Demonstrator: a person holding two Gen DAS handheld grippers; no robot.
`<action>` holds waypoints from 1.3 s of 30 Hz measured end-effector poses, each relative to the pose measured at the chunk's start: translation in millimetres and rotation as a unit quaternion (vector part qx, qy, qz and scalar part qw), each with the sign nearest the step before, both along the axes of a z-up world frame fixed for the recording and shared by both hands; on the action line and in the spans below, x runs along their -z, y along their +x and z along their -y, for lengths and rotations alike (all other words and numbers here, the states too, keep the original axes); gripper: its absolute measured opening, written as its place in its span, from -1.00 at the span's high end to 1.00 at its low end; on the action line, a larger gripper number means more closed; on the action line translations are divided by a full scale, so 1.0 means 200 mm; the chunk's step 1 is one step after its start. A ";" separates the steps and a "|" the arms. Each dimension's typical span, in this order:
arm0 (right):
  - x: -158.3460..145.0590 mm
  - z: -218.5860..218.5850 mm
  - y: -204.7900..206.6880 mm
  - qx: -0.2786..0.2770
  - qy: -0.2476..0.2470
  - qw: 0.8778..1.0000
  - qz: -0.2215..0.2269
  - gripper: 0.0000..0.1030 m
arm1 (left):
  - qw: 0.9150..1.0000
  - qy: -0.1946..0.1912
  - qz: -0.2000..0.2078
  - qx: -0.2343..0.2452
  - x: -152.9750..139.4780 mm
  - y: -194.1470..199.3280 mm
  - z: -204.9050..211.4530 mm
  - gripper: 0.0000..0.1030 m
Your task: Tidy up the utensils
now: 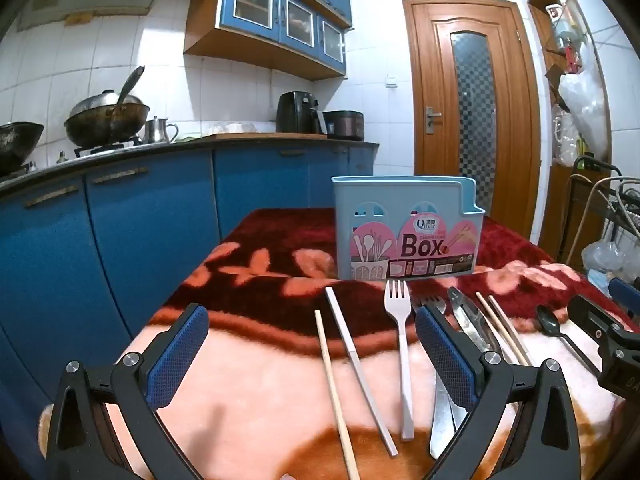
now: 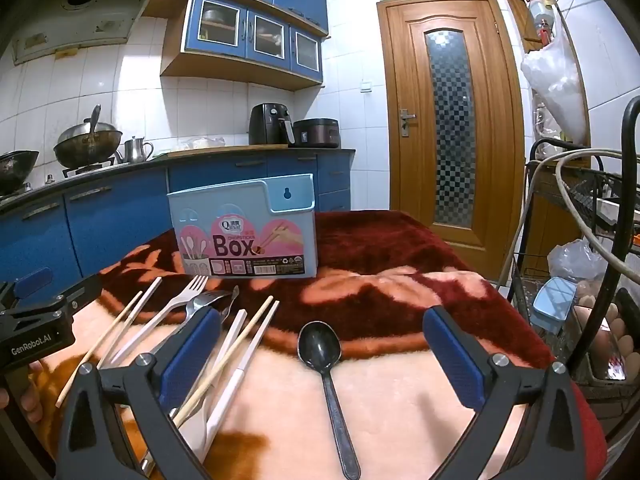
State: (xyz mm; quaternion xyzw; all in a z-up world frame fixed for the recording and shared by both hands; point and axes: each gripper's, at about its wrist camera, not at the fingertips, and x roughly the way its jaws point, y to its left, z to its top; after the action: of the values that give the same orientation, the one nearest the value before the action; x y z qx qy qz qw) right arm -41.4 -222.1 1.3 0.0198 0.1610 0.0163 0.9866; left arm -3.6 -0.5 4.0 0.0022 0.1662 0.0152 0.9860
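Observation:
A light-blue utensil box (image 1: 408, 228) labelled "Box" stands upright on the far part of a red and pink blanket (image 1: 256, 392). In front of it lie a wooden chopstick (image 1: 335, 392), a white chopstick (image 1: 360, 368), a white fork (image 1: 401, 344), metal cutlery (image 1: 468, 324), two more chopsticks (image 1: 505, 330) and a black spoon (image 1: 554, 326). My left gripper (image 1: 312, 356) is open above the chopsticks and white fork, holding nothing. In the right wrist view my right gripper (image 2: 322, 356) is open over the black spoon (image 2: 320, 346), apart from it. The box (image 2: 244, 232) stands ahead to its left.
Blue kitchen cabinets (image 1: 140, 220) with a wok (image 1: 106, 118) on the stove run along the left. A wooden door (image 2: 448, 120) is behind the table. A wire rack (image 2: 580, 280) with bags, eggs and a blue-lidded container (image 2: 554, 300) stands close on the right.

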 end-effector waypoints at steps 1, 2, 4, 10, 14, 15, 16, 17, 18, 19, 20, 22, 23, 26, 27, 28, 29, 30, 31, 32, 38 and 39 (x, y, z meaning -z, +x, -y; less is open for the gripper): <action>0.00 0.00 0.00 0.000 0.000 1.000 -0.001 -1.00 | 1.000 0.000 0.000 0.000 0.00 0.00 0.00 -0.99; 0.00 0.00 0.00 0.000 0.000 1.000 -0.001 -1.00 | 1.000 0.000 -0.001 0.000 0.00 0.00 0.00 -0.99; 0.00 0.00 0.01 0.000 0.001 1.000 -0.001 -1.00 | 1.000 0.000 -0.001 0.000 0.00 0.00 0.00 -0.99; 0.00 0.00 0.00 0.001 0.001 1.000 0.001 -1.00 | 1.000 0.004 0.000 -0.001 0.00 0.00 0.00 -0.99; 0.00 0.00 -0.01 0.001 0.000 1.000 0.001 -1.00 | 1.000 0.008 0.002 -0.001 0.01 0.00 0.01 -0.99; 0.00 0.00 0.00 0.002 0.000 1.000 0.000 -1.00 | 1.000 0.009 0.002 -0.001 0.01 0.00 0.01 -0.99; 0.00 0.00 -0.01 0.001 0.000 1.000 0.001 -1.00 | 1.000 0.010 0.002 -0.001 0.00 0.00 0.01 -0.99; 0.00 0.00 0.00 0.001 0.000 1.000 0.001 -1.00 | 1.000 0.011 0.002 -0.001 0.01 0.00 0.01 -0.99; 0.00 0.00 0.00 0.001 0.000 1.000 0.002 -1.00 | 1.000 0.012 0.002 -0.001 0.01 -0.01 0.02 -0.99; 0.00 0.00 0.00 0.001 0.000 1.000 0.001 -1.00 | 1.000 0.012 0.002 -0.001 0.01 -0.01 0.01 -0.99; 0.00 0.00 0.00 0.001 0.000 1.000 0.001 -1.00 | 1.000 0.011 0.003 -0.001 0.01 -0.01 0.01 -0.99; 0.00 0.00 0.00 0.000 0.000 1.000 0.001 -1.00 | 1.000 0.011 0.002 -0.001 0.01 -0.01 0.01 -0.99; 0.00 0.00 0.00 0.000 0.000 1.000 0.002 -1.00 | 1.000 0.012 0.002 -0.001 0.01 -0.01 0.02 -0.99; 0.00 0.00 0.00 0.001 0.000 1.000 0.001 -1.00 | 1.000 0.012 0.003 -0.001 0.01 -0.01 0.02 -0.99; 0.00 0.00 0.00 0.001 0.000 1.000 0.001 -1.00 | 1.000 0.013 0.004 -0.002 0.01 -0.01 0.02 -0.99; 0.00 0.00 0.00 0.001 0.000 1.000 0.001 -1.00 | 1.000 0.014 0.004 -0.002 0.01 -0.01 0.02 -0.99; 0.00 0.00 0.00 0.001 0.000 1.000 0.002 -1.00 | 1.000 0.014 0.005 -0.002 0.01 -0.01 0.02 -0.99; 0.00 0.00 0.00 0.001 0.000 1.000 0.001 -1.00 | 1.000 0.015 0.004 -0.002 0.01 -0.01 0.02 -0.99; 0.00 0.00 0.00 0.000 0.000 1.000 0.001 -1.00 | 1.000 0.014 0.004 -0.001 0.01 -0.01 0.02 -0.99; 0.00 0.00 0.00 0.000 0.000 1.000 0.001 -1.00 | 1.000 0.015 0.004 -0.001 0.01 -0.01 0.02 -0.99; -0.02 0.00 0.00 0.001 0.001 1.000 -0.004 -1.00 | 1.000 0.017 0.000 -0.001 0.01 0.00 0.02 -0.99; -0.02 0.00 0.01 0.001 0.001 1.000 -0.005 -1.00 | 1.000 0.017 0.000 -0.001 0.01 0.00 0.02 -0.99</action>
State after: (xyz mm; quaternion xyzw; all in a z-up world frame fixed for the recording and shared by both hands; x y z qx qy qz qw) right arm -39.5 -221.6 4.4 0.0212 0.1664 0.0152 0.9857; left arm -4.2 -5.3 1.4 0.0190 0.1661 0.0191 0.9857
